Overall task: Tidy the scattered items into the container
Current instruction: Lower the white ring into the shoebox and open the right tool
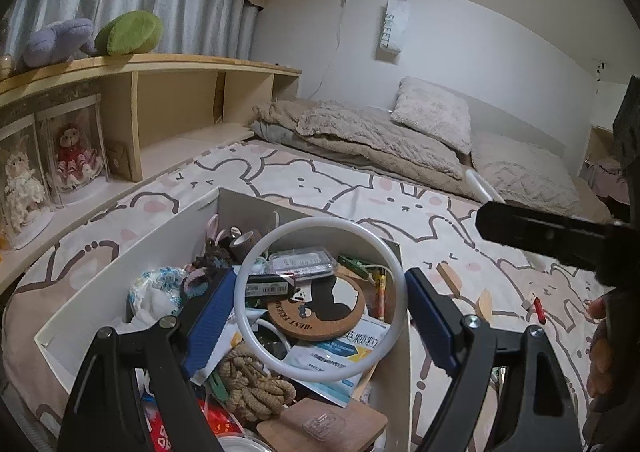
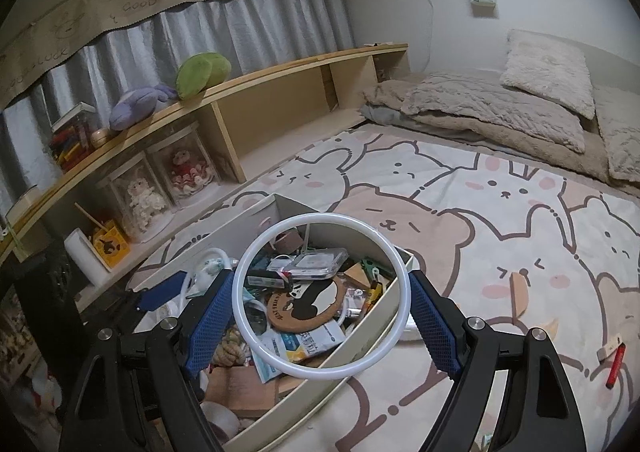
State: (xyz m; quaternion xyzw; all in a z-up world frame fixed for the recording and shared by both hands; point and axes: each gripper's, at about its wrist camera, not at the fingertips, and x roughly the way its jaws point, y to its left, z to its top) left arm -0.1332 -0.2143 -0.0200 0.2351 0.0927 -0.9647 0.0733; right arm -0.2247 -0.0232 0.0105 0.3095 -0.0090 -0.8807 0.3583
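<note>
A white open box point(image 1: 120, 264) point(image 2: 384, 316) full of small items stands on the cartoon-print bed sheet. Both views show a white plastic ring point(image 1: 394, 284) point(image 2: 404, 284) over the box, between blue-padded fingers. In the right wrist view my right gripper point(image 2: 320, 308) has the ring spanning its jaws, touching both pads. In the left wrist view my left gripper point(image 1: 318, 312) has the left pad against the ring and the right pad slightly apart. A red stick-shaped item point(image 1: 539, 310) point(image 2: 615, 366) and small wooden pieces point(image 1: 450, 278) point(image 2: 520, 294) lie on the sheet right of the box.
A wooden shelf point(image 2: 280, 91) with plush toys and boxed dolls runs along the left. Folded blankets and pillows point(image 2: 500, 111) lie at the far end. The right gripper's black body point(image 1: 560, 236) shows at right in the left wrist view.
</note>
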